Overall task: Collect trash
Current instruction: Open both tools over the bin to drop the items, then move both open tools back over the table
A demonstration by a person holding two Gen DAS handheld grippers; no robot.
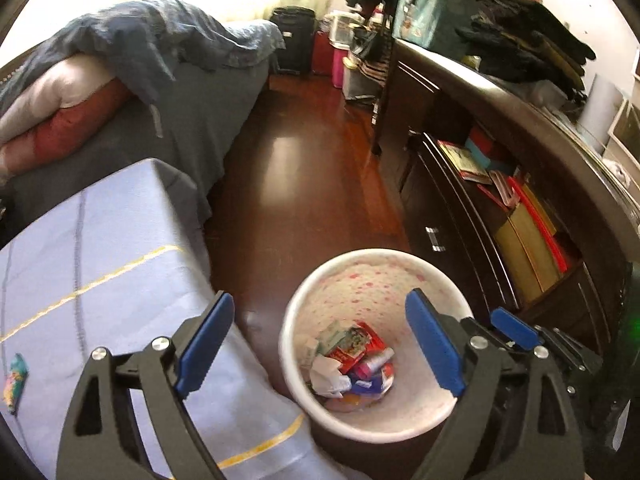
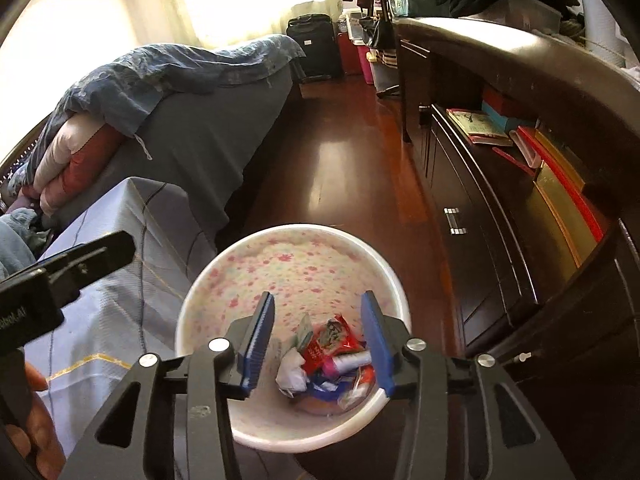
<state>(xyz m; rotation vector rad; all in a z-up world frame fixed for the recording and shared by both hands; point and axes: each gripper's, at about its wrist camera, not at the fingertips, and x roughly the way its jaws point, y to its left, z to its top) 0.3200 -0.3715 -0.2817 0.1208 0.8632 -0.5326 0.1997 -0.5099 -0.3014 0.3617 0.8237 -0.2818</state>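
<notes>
Both tools hang with jaws apart and empty over the bin, which holds wrappers. One wrapper lies on the worktop at nine o'clock; the left tool should descend squarely over it.

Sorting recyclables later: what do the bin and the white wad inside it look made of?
The bin looks like smooth white plastic: a glossy, evenly rounded rim, with a flower-printed liner or wall inside. The white wad looks like crumpled tissue or thin plastic film; its soft matte folds leave that open.
</notes>
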